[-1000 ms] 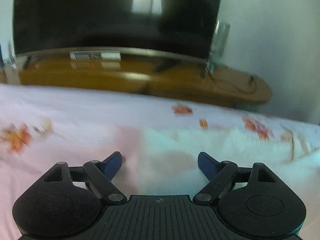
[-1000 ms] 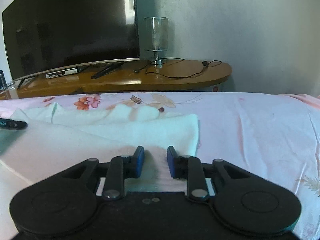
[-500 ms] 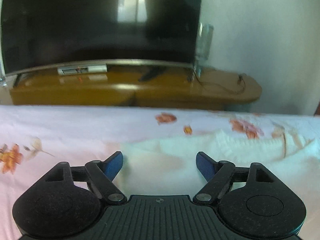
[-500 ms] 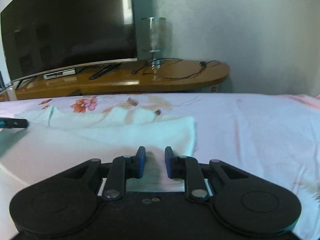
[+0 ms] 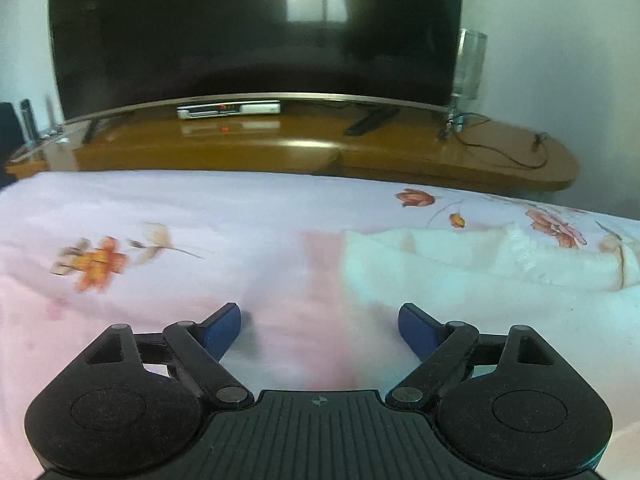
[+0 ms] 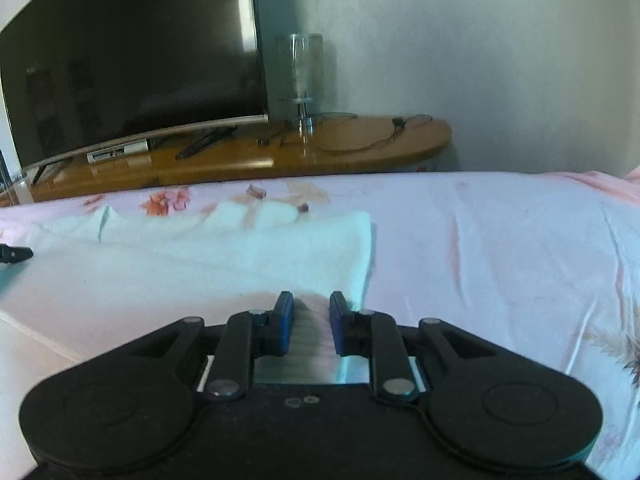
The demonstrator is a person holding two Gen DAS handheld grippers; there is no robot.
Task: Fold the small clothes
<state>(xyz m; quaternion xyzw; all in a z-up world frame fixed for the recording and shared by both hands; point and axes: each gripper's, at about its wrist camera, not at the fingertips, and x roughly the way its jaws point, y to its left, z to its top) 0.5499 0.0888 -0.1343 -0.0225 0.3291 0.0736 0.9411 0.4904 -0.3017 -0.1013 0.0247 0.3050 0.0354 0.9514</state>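
Note:
A small white garment (image 6: 224, 248) lies folded flat on the pink floral bedsheet (image 6: 500, 240). In the left wrist view its left edge (image 5: 460, 276) lies ahead and to the right. My left gripper (image 5: 320, 320) is open wide and empty, low over the sheet, with the garment's left edge near its right finger. My right gripper (image 6: 310, 308) has its jaws narrowly apart at the garment's near right corner; cloth shows between the fingers, and whether they pinch it is unclear. The tip of the left gripper (image 6: 14, 254) shows at the left edge of the right wrist view.
A wooden TV stand (image 5: 320, 148) runs along the far edge of the bed, with a large dark TV (image 5: 256, 28), a set-top box (image 5: 228, 110), a remote (image 5: 370, 120), a clear glass lamp (image 6: 306, 76) and cables (image 6: 360, 140).
My left gripper has swung left, so the garment's edge has shifted from the centre to the right of its view. My right gripper has moved slightly forward over the garment's corner, jaws much the same.

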